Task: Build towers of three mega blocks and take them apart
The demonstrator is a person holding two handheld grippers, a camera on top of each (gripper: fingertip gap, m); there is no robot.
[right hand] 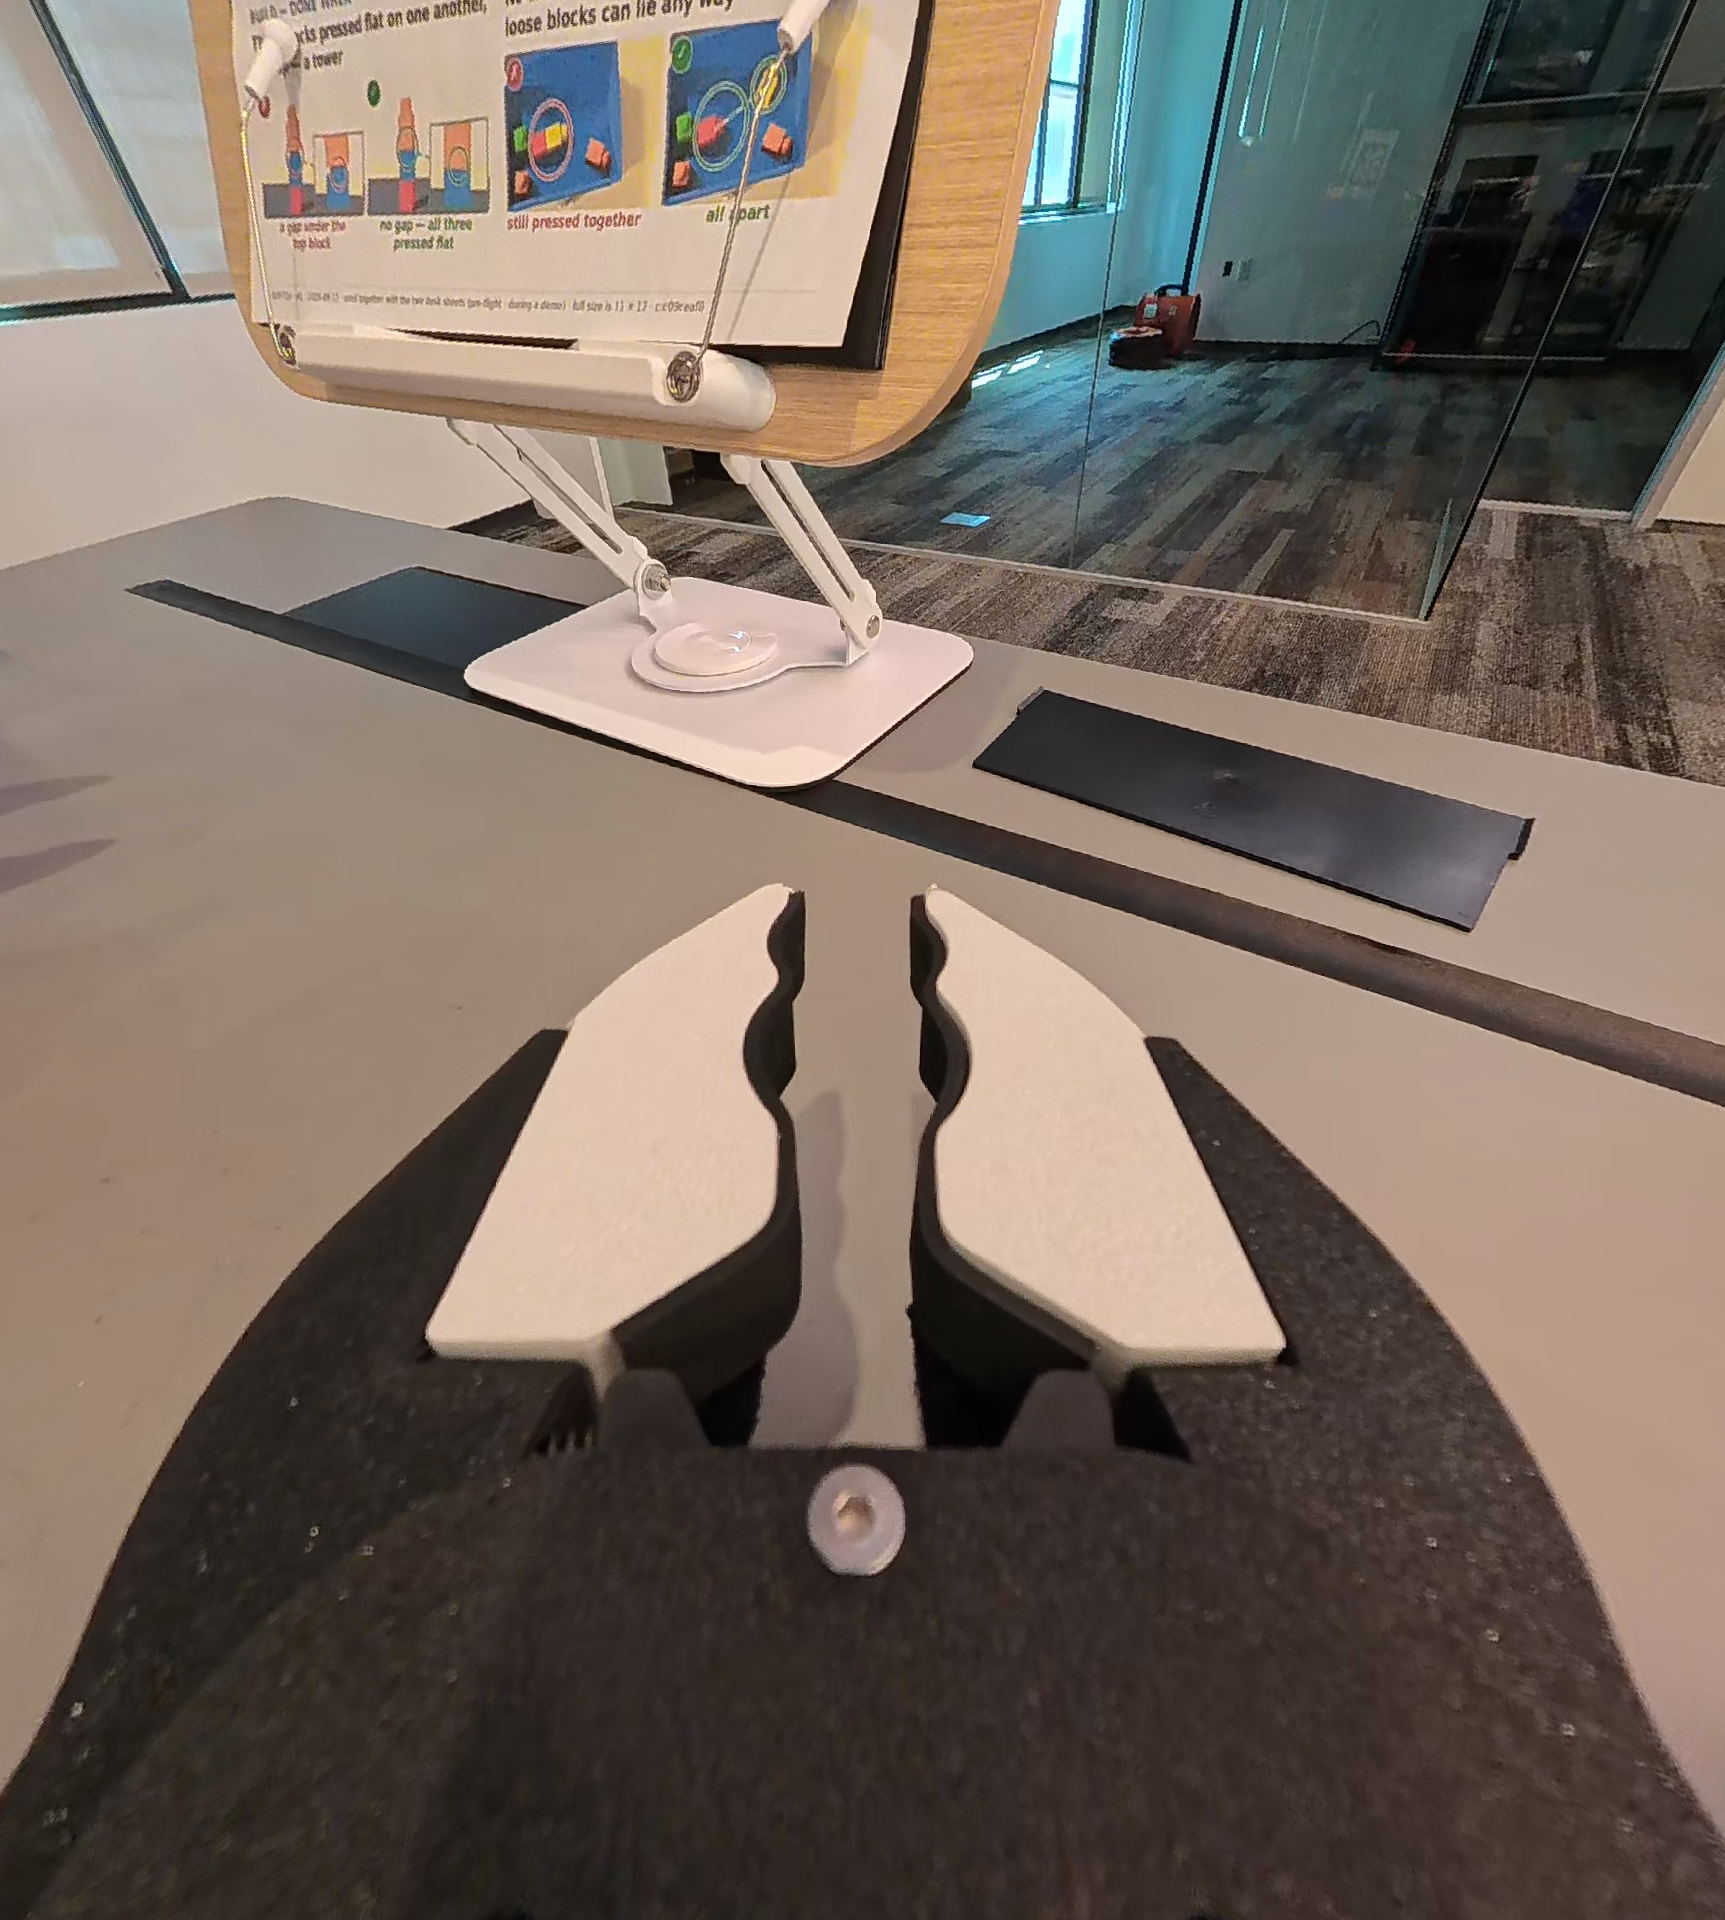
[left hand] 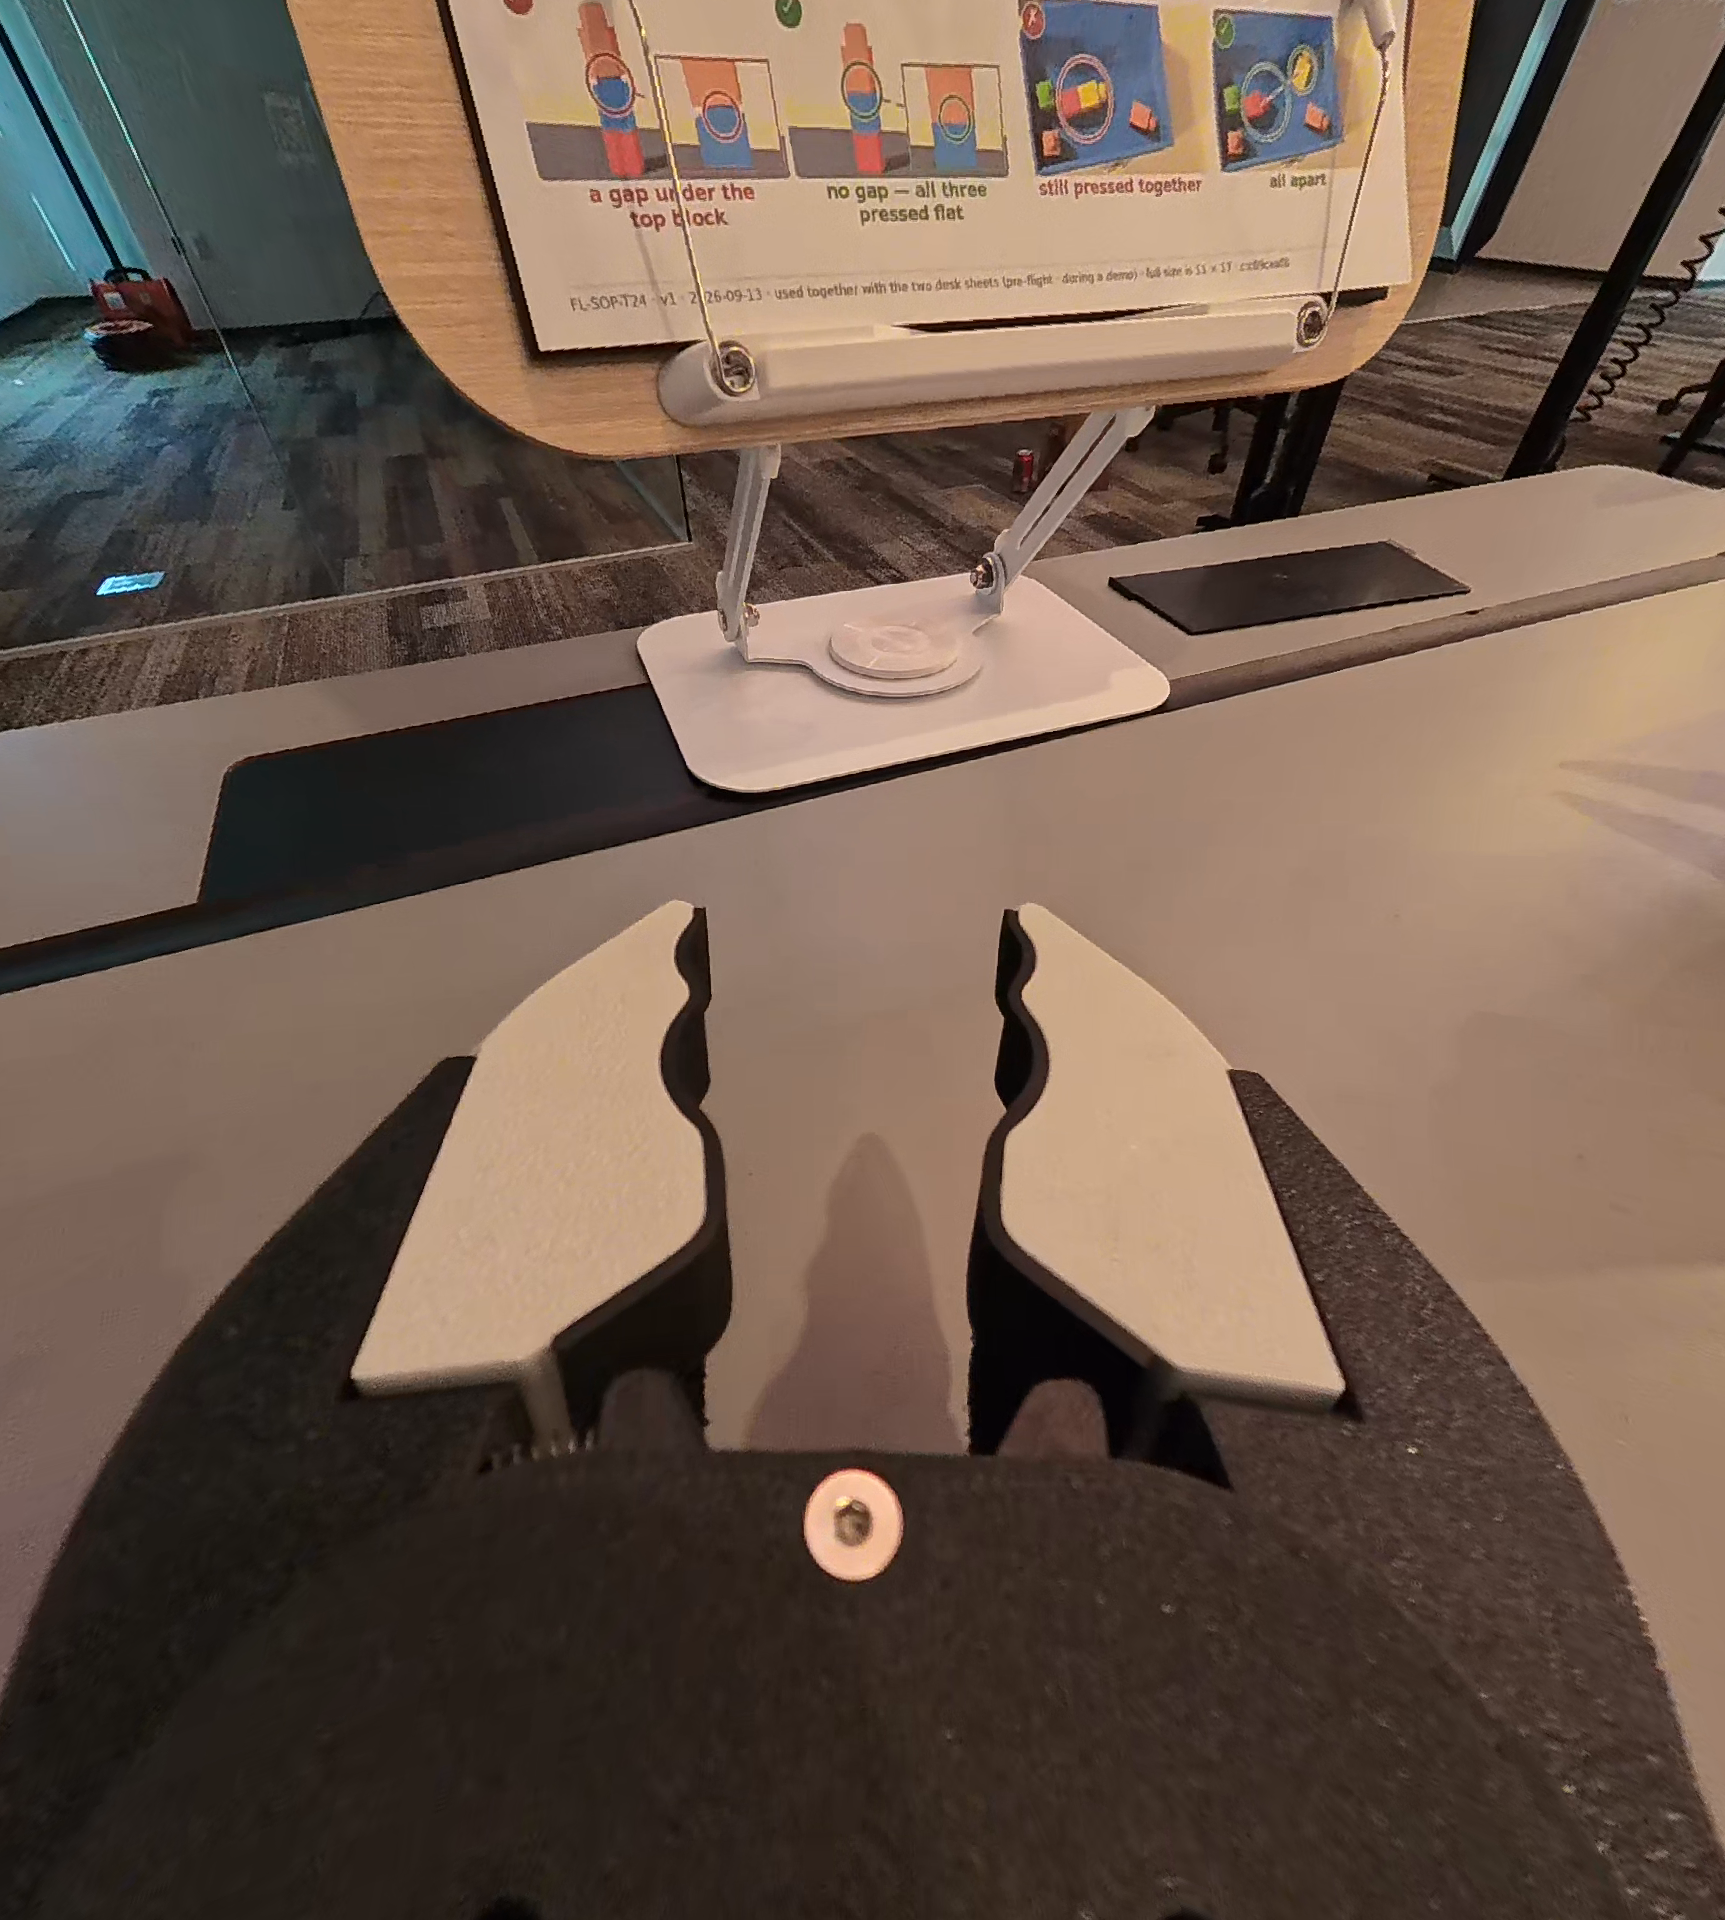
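I see a grey table (left hand: 1357,935) with black inset panels (right hand: 1253,805); a white stand (left hand: 899,686) carrying a light wood-grain board (left hand: 401,208); white-topped fingers (right hand: 629,1143) on a speckled black body; mottled grey-brown carpet (right hand: 1460,644).

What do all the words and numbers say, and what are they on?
I can't repeat writing, only place it.
Printed sheet on the wooden stand: coloured captions under four pictures.
Same sheet, bottom edge: one line of tiny print.
Left gripper, right gripper, table: no writing.
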